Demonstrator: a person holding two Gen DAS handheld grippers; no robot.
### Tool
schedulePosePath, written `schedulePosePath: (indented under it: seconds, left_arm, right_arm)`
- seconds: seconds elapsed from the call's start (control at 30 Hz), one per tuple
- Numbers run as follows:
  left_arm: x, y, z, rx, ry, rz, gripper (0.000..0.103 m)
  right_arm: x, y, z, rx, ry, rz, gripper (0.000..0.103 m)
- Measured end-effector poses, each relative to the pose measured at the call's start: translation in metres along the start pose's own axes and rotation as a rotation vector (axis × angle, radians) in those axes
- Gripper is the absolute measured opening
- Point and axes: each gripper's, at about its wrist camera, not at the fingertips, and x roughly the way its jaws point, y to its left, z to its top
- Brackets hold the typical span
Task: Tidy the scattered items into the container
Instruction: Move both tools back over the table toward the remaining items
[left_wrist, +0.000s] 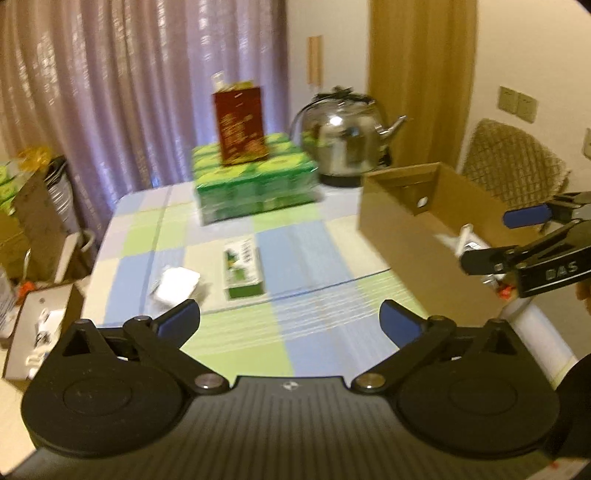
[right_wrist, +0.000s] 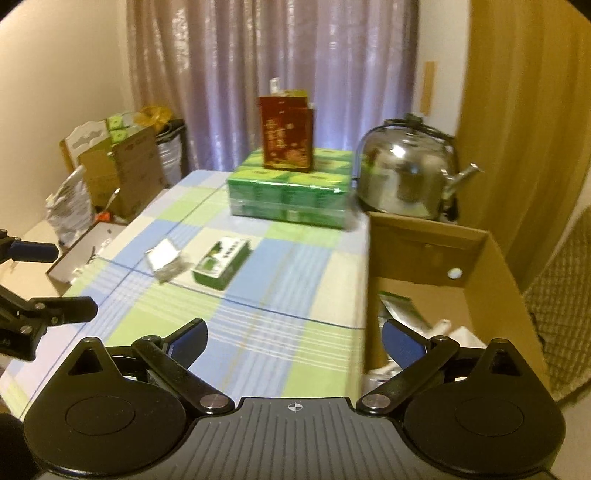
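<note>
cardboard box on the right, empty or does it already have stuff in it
Not empty. The cardboard box stands open-topped, and the right wrist view shows a silvery green-edged packet and some white items on its floor.

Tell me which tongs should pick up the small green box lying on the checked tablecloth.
Left, probably. The small green box lies almost straight ahead of the open left tongs, whereas the right tongs, also open and empty, sit beside the cardboard box, farther from it.
</note>
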Motion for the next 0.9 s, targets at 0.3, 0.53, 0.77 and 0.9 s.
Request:
schedulePosePath:
  seconds: [0.3,0.53,0.77,0.9]
  left_arm:
    - [0.008,0.056,-0.030,-0.048,0.070,0.085,0.102]
    - [0.034,0.091,-0.038,-0.071,0.104,0.116,0.102]
    - [0.077,0.120,-0.040,-0.042,0.111,0.110,0.102]
    - [0.109,0.134,-0.040,0.058,0.115,0.091,0.102]
  right_arm:
    - [0.036,0.033,-0.002,-0.033,0.044,0.048,0.101]
    - [0.073,0.048,-0.001,-0.026,0.079,0.070,0.101]
    - [0.125,0.062,0.007,-0.016,0.116,0.102,0.101]
    - [0.160,0.065,0.012,0.003,0.121,0.107,0.101]
